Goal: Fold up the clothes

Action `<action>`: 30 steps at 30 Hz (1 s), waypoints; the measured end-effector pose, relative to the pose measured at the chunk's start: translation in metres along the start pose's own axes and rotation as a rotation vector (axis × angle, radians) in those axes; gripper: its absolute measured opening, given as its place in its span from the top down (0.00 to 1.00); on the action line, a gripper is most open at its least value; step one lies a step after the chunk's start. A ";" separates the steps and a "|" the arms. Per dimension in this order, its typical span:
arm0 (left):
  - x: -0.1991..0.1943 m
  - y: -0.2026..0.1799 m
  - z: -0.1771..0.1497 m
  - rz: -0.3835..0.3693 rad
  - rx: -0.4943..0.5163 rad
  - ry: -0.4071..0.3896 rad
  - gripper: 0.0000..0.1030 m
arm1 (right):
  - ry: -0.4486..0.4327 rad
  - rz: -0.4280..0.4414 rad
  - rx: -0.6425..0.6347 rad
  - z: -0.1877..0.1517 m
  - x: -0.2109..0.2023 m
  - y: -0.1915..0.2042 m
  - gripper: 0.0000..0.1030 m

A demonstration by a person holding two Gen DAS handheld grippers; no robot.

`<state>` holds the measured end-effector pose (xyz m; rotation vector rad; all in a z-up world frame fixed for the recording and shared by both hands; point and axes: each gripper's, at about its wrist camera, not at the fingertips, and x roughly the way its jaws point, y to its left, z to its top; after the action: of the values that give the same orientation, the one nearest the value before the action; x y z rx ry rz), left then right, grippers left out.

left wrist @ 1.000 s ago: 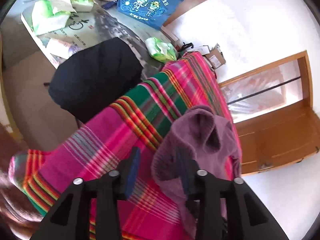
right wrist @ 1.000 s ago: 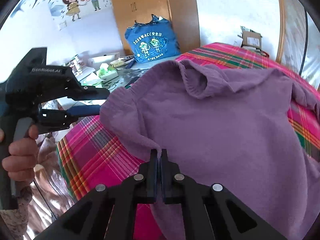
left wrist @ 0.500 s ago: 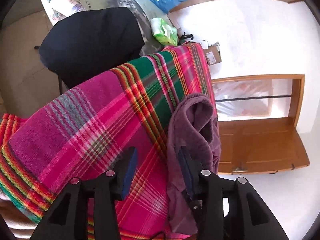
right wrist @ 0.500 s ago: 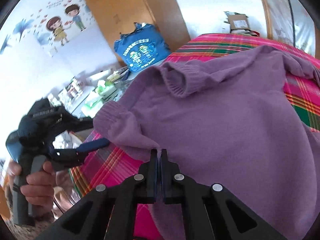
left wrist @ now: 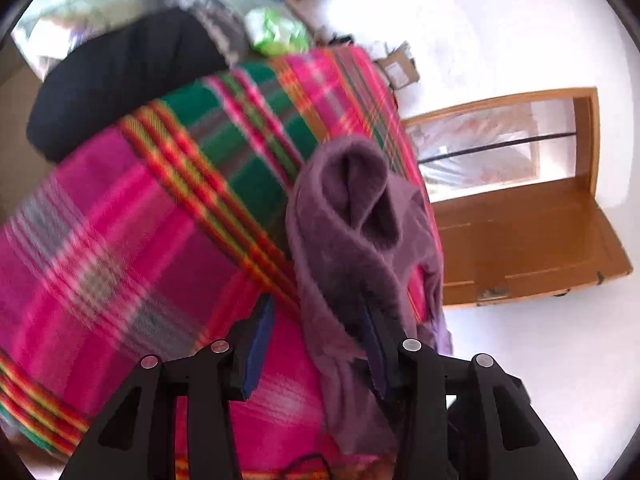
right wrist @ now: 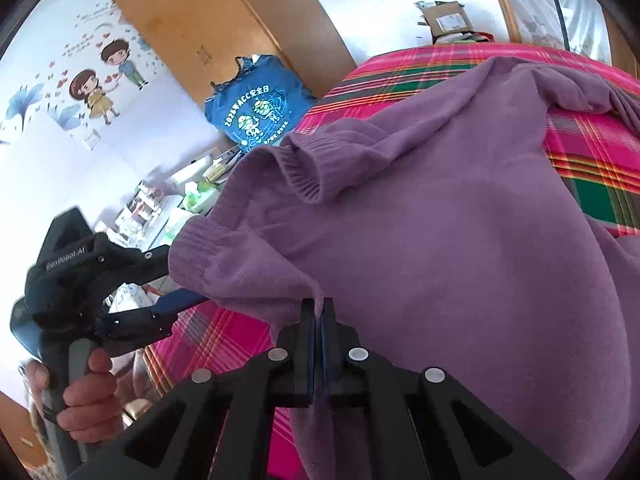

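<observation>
Two hand-held grippers work on one purple knitted sweater (right wrist: 440, 240), which lies spread over a bed covered by a pink, green and red plaid blanket (left wrist: 120, 220). The right hand-held gripper (right wrist: 318, 312) is clamped tight on a fold of the sweater's edge. The left hand-held gripper (left wrist: 316, 340) stands parted, a bunched part of the sweater draped against its right finger, the left finger clear of the cloth. A person's hand (right wrist: 86, 392) grasps the left tool's handle.
</observation>
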<state>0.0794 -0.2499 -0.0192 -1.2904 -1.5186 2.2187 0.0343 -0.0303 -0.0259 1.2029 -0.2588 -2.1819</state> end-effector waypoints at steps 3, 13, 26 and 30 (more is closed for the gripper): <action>-0.002 -0.001 -0.003 0.022 0.015 0.025 0.57 | 0.005 -0.010 -0.022 -0.004 0.000 0.004 0.98; 0.000 0.018 0.003 0.010 -0.143 0.060 0.59 | 0.000 -0.038 -0.259 -0.023 -0.007 0.050 0.98; -0.001 0.047 0.002 -0.135 -0.324 0.061 0.94 | 0.031 -0.038 -0.264 -0.031 -0.012 0.053 0.96; -0.017 0.054 0.007 -0.155 -0.319 0.030 0.94 | -0.001 -0.033 -0.268 -0.033 -0.037 0.045 0.95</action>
<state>0.1022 -0.2894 -0.0528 -1.2276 -1.9475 1.9106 0.0954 -0.0390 0.0011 1.0622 0.0530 -2.1634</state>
